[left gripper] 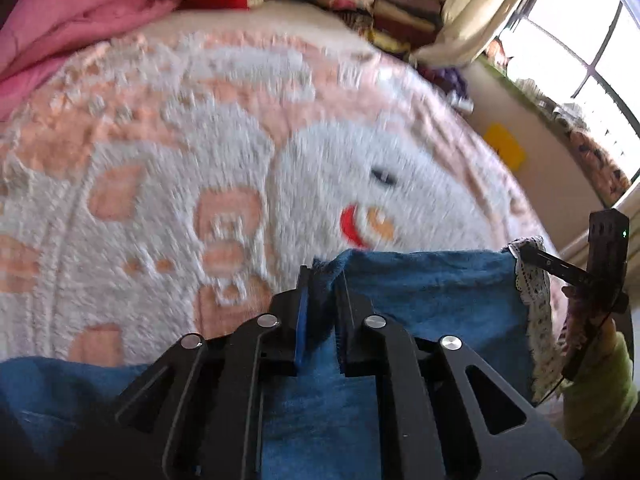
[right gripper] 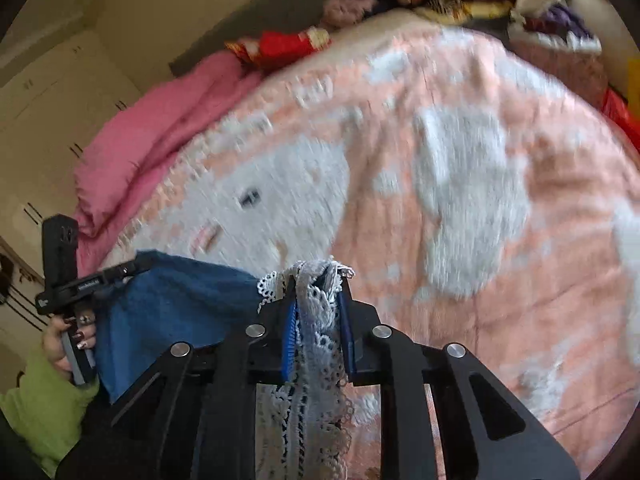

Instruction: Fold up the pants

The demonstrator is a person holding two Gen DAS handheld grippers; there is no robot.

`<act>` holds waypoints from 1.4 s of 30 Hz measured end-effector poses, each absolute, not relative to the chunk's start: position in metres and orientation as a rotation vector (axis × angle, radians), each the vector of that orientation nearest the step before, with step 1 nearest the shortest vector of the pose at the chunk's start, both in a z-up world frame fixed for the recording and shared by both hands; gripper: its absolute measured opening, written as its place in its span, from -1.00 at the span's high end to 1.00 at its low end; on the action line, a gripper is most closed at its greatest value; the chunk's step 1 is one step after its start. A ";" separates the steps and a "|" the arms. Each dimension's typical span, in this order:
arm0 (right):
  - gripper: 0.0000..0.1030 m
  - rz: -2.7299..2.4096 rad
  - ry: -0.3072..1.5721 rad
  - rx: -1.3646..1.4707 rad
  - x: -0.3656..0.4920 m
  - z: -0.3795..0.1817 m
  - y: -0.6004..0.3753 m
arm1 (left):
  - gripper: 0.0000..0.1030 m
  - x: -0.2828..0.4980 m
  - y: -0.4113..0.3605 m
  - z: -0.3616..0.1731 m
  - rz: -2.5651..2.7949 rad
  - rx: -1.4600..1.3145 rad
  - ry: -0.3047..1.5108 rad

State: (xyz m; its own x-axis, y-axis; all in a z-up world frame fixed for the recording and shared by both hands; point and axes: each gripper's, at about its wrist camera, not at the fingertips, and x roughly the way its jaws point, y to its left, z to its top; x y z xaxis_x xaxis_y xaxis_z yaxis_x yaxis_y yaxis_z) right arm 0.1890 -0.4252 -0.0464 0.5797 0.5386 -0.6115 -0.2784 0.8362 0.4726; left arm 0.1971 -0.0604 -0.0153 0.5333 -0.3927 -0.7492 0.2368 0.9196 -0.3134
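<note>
Left gripper (left gripper: pixel 322 280): fingers (left gripper: pixel 304 312) nearly together, clamped on a bunched edge of the blue pants (left gripper: pixel 420 292). Cloth runs down between both pads and out below the frame.

Right gripper (right gripper: pixel 316 284): fingers (right gripper: pixel 289 332) close together, pinching the white lace trim (right gripper: pixel 320 320) at the other end of the same top edge. The trim spills over the fingertips and hangs down between the linkage arms. It reads as a hem or cuff edging on the pants; can't confirm which end of the garment this is.

Each wrist view shows the other gripper out at the side, with the blue cloth spanning fairly taut between the two grips. So the pants hang from that edge, just above the near side of the bed, over the peach-and-white blanket (left gripper: pixel 240 140). Lower portion is out of view, so I can't tell whether it touches the bed.

Progress, my read: early. No finished crease visible and nothing laid flat. The cloth may be doubled already, but the frames don't settle it. Left to do: lay it on the blanket, make the folds, release.

Background is motion-blurred. Pink quilt (right gripper: pixel 160 128) and stacked clothes (left gripper: pixel 380 0) sit at the far side, well apart from the work.
</note>
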 end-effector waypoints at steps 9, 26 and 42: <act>0.66 0.387 0.886 0.197 0.231 -0.061 -0.406 | 0.89 0.221 -0.070 -0.047 -0.282 -0.114 0.983; 0.08 0.387 0.870 0.304 0.077 -0.053 -0.454 | -0.11 0.097 -0.034 -0.008 -0.334 -0.095 0.925; 0.62 0.386 0.968 0.196 0.056 -0.081 -0.417 | -0.22 0.084 -0.005 -0.041 -0.246 -0.159 1.045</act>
State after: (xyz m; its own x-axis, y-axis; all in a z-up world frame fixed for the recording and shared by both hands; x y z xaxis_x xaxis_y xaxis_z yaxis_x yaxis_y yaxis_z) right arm 0.0563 -0.4167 -0.0812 0.5061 0.4036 -0.7622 -0.2312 0.9149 0.3310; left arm 0.0839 -0.0052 -0.0409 0.4785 -0.2754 -0.8338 0.1249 0.9612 -0.2458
